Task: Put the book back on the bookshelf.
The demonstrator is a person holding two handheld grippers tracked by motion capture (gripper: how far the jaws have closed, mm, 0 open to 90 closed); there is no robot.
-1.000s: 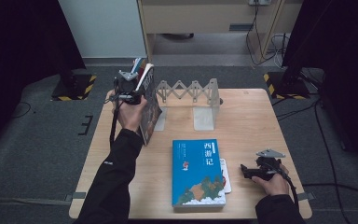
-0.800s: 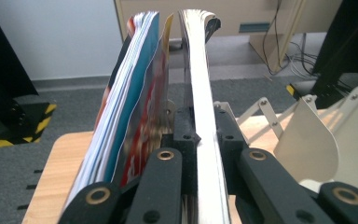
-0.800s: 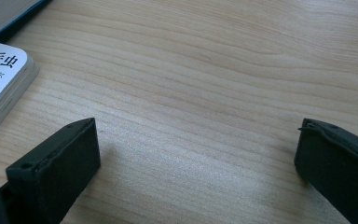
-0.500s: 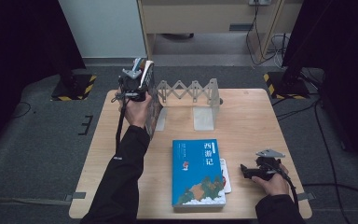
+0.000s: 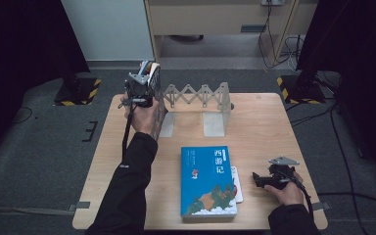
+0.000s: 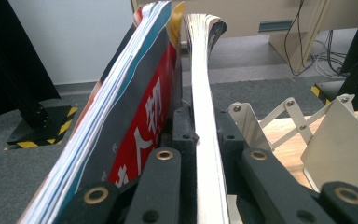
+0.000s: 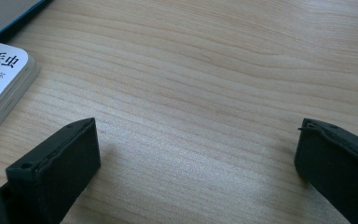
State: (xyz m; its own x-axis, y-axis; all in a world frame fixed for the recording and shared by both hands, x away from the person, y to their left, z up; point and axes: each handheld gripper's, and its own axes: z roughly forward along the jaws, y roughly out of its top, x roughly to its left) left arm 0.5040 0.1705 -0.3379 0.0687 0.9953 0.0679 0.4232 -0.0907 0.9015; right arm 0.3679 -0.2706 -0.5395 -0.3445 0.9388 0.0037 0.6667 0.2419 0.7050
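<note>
Lifting a thin book [image 6: 205, 116] clamped in the left gripper [image 5: 141, 90], now higher beside the folding rack [image 5: 200, 98], ready to shelve; right gripper [image 5: 269, 178] rests with jaws apart.

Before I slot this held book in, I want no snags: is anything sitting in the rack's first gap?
Nothing visible does. The left gripper holds the book upright at the rack's left end, and the gap beside the metal divider looks free.
</note>
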